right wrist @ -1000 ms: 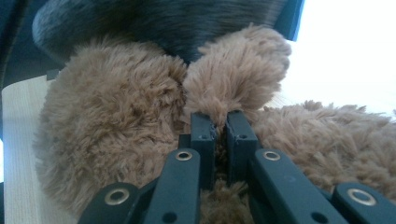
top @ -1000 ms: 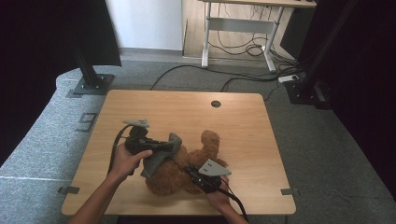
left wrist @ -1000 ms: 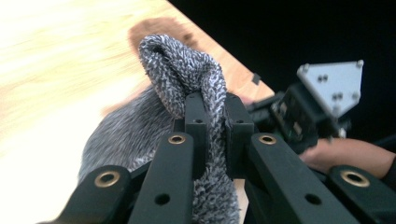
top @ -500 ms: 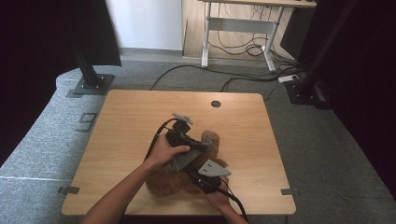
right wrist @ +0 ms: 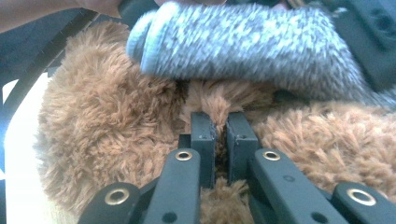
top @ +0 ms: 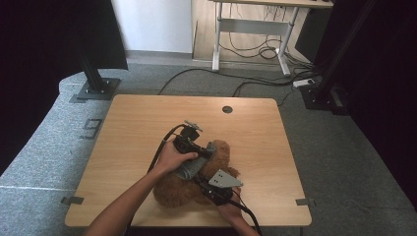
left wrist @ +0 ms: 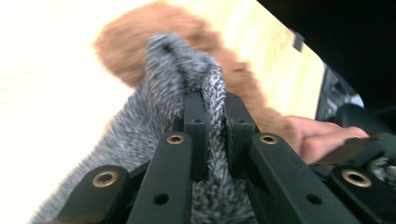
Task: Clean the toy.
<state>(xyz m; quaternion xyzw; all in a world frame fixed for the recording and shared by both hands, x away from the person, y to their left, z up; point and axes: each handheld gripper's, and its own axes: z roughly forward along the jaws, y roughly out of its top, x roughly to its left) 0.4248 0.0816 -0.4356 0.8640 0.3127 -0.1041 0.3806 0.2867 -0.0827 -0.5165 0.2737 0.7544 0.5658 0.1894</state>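
We see a brown teddy bear (top: 182, 189) near the table's (top: 133, 123) front edge. The left gripper (left wrist: 215, 123) clamps a grey sock (left wrist: 159, 121) over it; the right gripper (right wrist: 217, 140) pinches bear fur. Hands and grippers hide the bear's middle.

Fluffy brown plush teddy bear (top: 179, 189) lying on the table.
Grey knitted sock (top: 193, 166) draped over its middle.

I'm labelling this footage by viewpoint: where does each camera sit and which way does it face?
High view: above the person's side, facing forward and down on the table; both forearms enter from below.
Left gripper view: along the left gripper, clamping grey knit cloth.
Right gripper view: along the right gripper, pinching the brown teddy bear.
All views share bear and cloth.
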